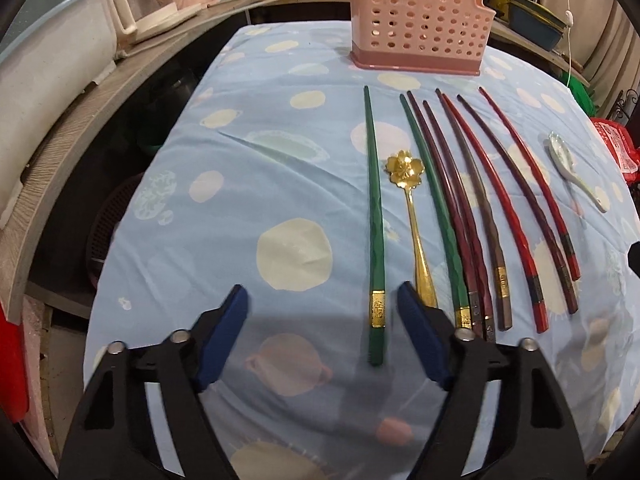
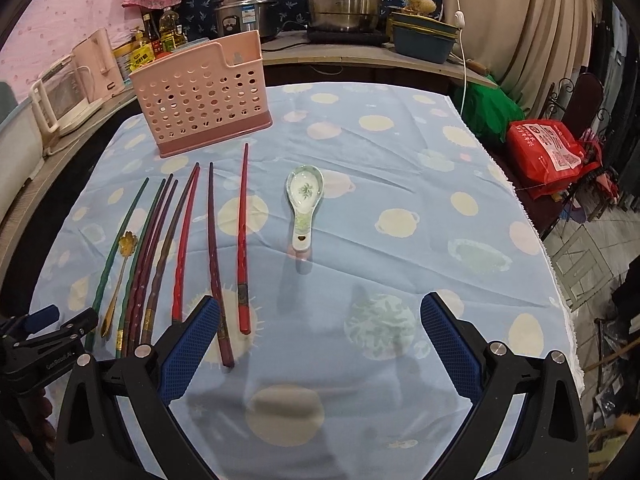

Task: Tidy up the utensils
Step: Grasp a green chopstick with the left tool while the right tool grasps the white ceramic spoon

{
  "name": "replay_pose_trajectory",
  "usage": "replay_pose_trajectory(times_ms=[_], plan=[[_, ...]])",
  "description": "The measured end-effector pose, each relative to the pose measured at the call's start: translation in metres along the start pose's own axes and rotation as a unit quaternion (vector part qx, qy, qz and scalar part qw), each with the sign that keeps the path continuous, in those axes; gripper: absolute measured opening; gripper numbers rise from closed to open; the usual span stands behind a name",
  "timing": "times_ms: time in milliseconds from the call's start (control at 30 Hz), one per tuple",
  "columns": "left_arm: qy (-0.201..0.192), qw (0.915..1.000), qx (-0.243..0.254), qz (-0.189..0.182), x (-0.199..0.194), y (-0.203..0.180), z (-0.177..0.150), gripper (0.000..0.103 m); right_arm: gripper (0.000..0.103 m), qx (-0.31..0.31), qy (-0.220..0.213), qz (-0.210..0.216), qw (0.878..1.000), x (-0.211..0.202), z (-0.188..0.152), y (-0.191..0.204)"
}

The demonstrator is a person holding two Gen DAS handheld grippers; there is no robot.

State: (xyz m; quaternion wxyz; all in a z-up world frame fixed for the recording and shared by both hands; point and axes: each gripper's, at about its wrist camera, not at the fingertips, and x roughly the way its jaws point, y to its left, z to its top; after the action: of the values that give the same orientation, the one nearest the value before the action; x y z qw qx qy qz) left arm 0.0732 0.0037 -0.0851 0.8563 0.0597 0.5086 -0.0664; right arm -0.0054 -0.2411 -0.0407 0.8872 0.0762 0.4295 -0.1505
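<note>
While hovering over the near edge of the cloth-covered counter (image 1: pixel 240 160), left hand-held gripper (image 1: pixel 322 292) spread, pads clear of everything, nothing pinched. Straddles the thick gold-banded butt of the leftmost green chopstick (image 1: pixel 374 220), which sits nearer the right-side pad than the left. Long axis of that chopstick running straight away from the jaws toward the pink perforated utensil holder (image 1: pixel 416 20) at the far end, tip pointing at it; jaws set across that axis, so a squeeze would take it crosswise. Just beside it, a gold flower-headed spoon (image 1: pixel 408 208), then the second green chopstick (image 1: pixel 432 208), close enough to be caught by mistake.

Right hand-held gripper (image 2: pixel 320 304) spread wide and holding nothing, bare cloth between its pads. Ceramic soup spoon (image 2: pixel 305 200) ahead of it, handle toward the jaws, well apart from the chopstick row. Clearly the left one nearer the green pair, the right one nearer the soup spoon.

Hidden: end of the gold spoon's handle behind the left gripper's right-side pad; inside of the holder and any compartments. Hard to tell whether the pads reach the cloth.
</note>
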Motion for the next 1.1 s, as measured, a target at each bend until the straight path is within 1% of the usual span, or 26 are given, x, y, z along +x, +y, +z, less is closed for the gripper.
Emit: replay_pose_trajectory(times_ms=[33, 100, 133, 167, 200, 233, 267, 333, 367, 400, 433, 467, 533, 567, 633, 667, 733, 767, 833, 1033, 1100], plan=[[0.004, 1.0000, 0.000, -0.005, 0.002, 0.000, 0.000, 0.060, 0.096, 0.001, 0.001, 0.000, 1.000, 0.003, 0.002, -0.002], [0.007, 0.9999, 0.002, -0.012, 0.004, -0.002, 0.000, 0.056, 0.095, 0.005, 0.003, -0.001, 1.000, 0.007, 0.004, -0.004], [0.006, 0.9998, 0.005, -0.017, 0.003, -0.003, 0.000, 0.051, 0.092, 0.006, 0.005, -0.001, 1.000, 0.009, 0.005, -0.005], [0.007, 0.9997, 0.009, -0.021, 0.003, -0.004, 0.000, 0.048, 0.091, 0.007, 0.006, 0.000, 1.000, 0.011, 0.006, -0.005], [0.007, 0.9996, 0.012, -0.024, 0.002, -0.005, -0.001, 0.041, 0.089, 0.007, 0.008, 0.001, 1.000, 0.013, 0.006, -0.006], [0.008, 0.9995, 0.014, -0.029, 0.001, -0.006, -0.001, 0.034, 0.086, 0.008, 0.010, 0.002, 1.000, 0.016, 0.007, -0.006], [0.010, 0.9992, 0.015, -0.036, 0.001, -0.007, -0.001, 0.031, 0.084, 0.008, 0.012, 0.003, 1.000, 0.018, 0.008, -0.007], [0.012, 0.9988, 0.019, -0.044, -0.001, -0.008, -0.002, 0.019, 0.078, 0.010, 0.015, 0.008, 1.000, 0.022, 0.010, -0.007], [0.014, 0.9985, 0.021, -0.048, -0.001, -0.009, -0.002, 0.016, 0.076, 0.011, 0.016, 0.011, 1.000, 0.023, 0.012, -0.007], [0.016, 0.9983, 0.021, -0.052, -0.002, -0.009, -0.002, 0.011, 0.072, 0.013, 0.017, 0.014, 1.000, 0.025, 0.014, -0.007], [0.018, 0.9979, 0.021, -0.058, -0.002, -0.009, -0.003, 0.007, 0.069, 0.014, 0.016, 0.019, 1.000, 0.026, 0.017, -0.008], [0.019, 0.9977, 0.021, -0.061, -0.003, -0.009, -0.004, 0.007, 0.067, 0.016, 0.016, 0.022, 0.999, 0.029, 0.020, -0.008], [0.021, 0.9975, 0.020, -0.065, -0.003, -0.008, -0.005, 0.007, 0.059, 0.026, 0.017, 0.034, 0.999, 0.033, 0.028, -0.010], [0.022, 0.9974, 0.018, -0.065, -0.003, -0.008, -0.005, 0.007, 0.057, 0.035, 0.018, 0.041, 0.998, 0.035, 0.033, -0.012], [0.023, 0.9974, 0.017, -0.067, -0.003, -0.008, -0.005, 0.007, 0.048, 0.049, 0.018, 0.052, 0.997, 0.042, 0.042, -0.016], [0.023, 0.9974, 0.017, -0.066, -0.003, -0.008, -0.005, 0.007, 0.045, 0.052, 0.019, 0.052, 0.997, 0.046, 0.046, -0.016], [0.024, 0.9974, 0.017, -0.066, -0.003, -0.008, -0.005, 0.007, 0.037, 0.055, 0.022, 0.052, 0.997, 0.056, 0.053, -0.017], [0.024, 0.9974, 0.017, -0.066, -0.003, -0.008, -0.005, 0.007, 0.035, 0.056, 0.025, 0.053, 0.997, 0.060, 0.054, -0.016], [0.024, 0.9974, 0.016, -0.066, -0.002, -0.008, -0.005, 0.007, 0.026, 0.058, 0.036, 0.057, 0.996, 0.070, 0.054, -0.016], [0.025, 0.9973, 0.016, -0.066, -0.002, -0.007, -0.005, 0.007, 0.018, 0.064, 0.061, 0.074, 0.993, 0.086, 0.044, -0.016], [0.025, 0.9974, 0.016, -0.066, -0.002, -0.007, -0.005, 0.007, 0.018, 0.067, 0.059, 0.082, 0.993, 0.086, 0.040, -0.015]])
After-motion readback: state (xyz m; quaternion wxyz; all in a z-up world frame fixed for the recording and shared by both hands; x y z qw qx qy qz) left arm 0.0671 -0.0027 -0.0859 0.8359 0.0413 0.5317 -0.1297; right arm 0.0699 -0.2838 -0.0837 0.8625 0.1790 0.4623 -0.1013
